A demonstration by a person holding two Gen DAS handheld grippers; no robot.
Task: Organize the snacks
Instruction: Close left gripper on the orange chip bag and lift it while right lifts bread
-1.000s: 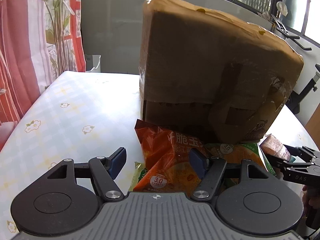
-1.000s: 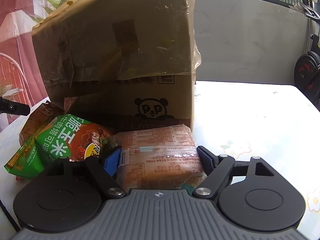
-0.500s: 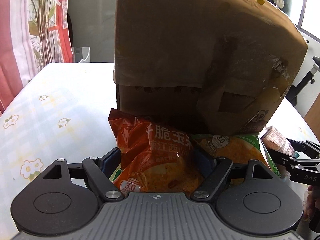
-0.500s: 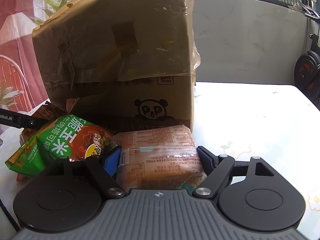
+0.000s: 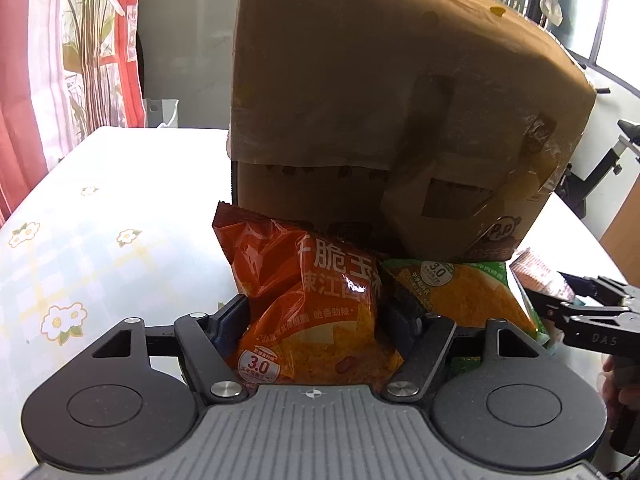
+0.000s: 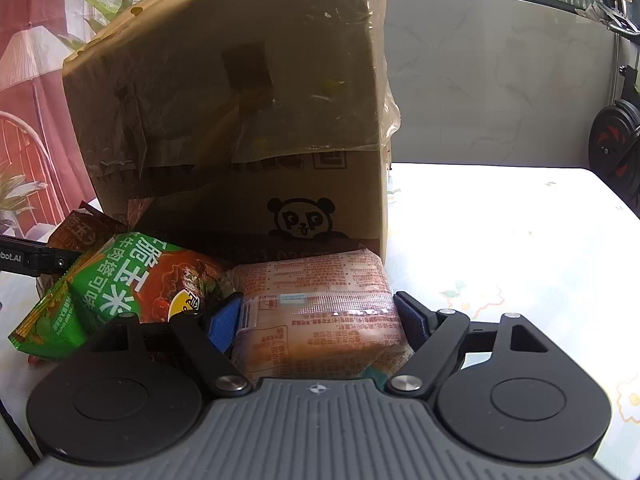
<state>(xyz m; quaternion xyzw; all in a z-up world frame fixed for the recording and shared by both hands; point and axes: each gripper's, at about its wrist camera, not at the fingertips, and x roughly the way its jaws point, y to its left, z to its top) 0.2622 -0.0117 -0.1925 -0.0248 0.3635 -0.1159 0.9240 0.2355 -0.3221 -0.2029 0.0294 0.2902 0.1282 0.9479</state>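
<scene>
Brown cardboard box [image 5: 392, 112] with a panda print fills the upper middle of both views, its flap hanging over the snacks. Only the left wrist view shows the orange-red crinkled snack bag [image 5: 308, 304] pinched by the left hand-held gripper [image 5: 316, 320], long axis running up the frame toward the box. Only the right wrist view shows the pale pink clear-wrapped packet [image 6: 320, 312] pinched by the right hand-held gripper [image 6: 320, 320], lying lengthwise toward the box. A green snack bag [image 6: 92, 296] lies between them. Open floral-cloth desk [image 5: 100, 216] spreads at frame left there.
</scene>
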